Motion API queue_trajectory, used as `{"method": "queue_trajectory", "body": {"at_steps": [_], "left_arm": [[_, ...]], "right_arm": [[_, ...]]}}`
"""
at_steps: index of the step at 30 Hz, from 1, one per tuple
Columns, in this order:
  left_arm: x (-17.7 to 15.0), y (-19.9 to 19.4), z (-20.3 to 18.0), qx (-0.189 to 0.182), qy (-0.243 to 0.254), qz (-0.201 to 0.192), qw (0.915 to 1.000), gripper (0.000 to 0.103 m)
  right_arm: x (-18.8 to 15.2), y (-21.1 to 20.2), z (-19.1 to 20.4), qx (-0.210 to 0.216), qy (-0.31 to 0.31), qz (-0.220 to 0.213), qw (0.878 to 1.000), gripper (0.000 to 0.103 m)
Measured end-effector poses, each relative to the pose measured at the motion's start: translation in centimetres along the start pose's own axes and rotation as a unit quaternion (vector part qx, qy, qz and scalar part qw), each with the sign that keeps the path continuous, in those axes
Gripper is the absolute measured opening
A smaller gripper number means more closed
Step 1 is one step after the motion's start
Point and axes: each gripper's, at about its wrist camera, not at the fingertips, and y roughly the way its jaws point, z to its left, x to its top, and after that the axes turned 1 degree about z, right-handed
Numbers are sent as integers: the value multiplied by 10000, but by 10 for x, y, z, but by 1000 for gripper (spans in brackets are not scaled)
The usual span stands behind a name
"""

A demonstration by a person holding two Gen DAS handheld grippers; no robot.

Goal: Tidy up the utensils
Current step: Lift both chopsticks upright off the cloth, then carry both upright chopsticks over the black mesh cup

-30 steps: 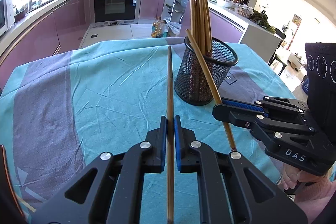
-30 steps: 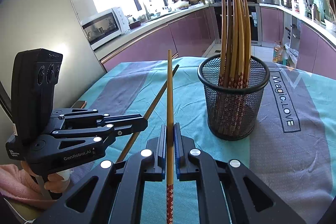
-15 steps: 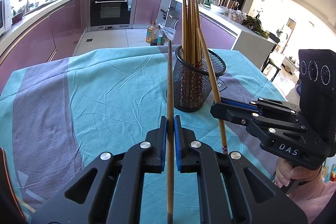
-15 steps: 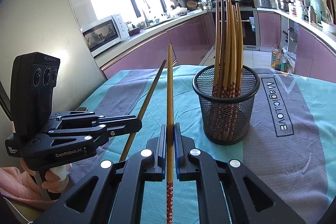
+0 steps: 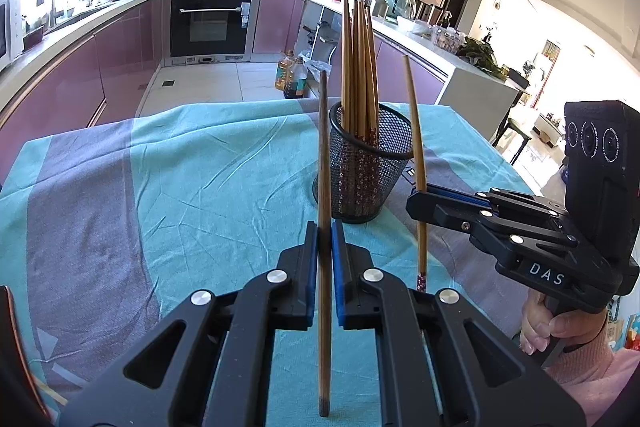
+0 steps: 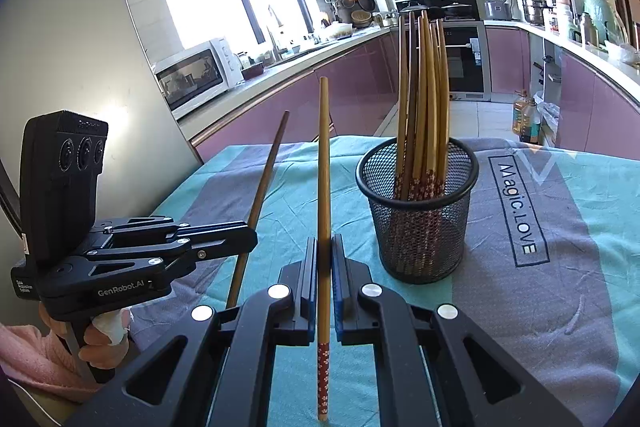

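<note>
The left tongs (image 5: 325, 227) were clamped on a dark brown chopstick (image 5: 324, 147), held upright just left of a black mesh holder (image 5: 370, 171). The right tongs (image 6: 325, 247) were clamped on a lighter chopstick with a red flowered end (image 6: 324, 167), also upright beside the holder. The holder stood on the worktop's teal and grey cloth (image 5: 192, 187), with a bundle of chopsticks (image 5: 358, 67) standing in it.
</note>
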Motion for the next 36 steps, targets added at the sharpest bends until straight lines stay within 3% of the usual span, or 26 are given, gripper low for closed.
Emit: {"method": "queue_trajectory", "body": {"at_steps": [36], "left_arm": [[13, -14, -6, -61, 69, -244, 9997, 8]], "right_arm": [[12, -22, -3, -33, -55, -327, 9994, 6]]}}
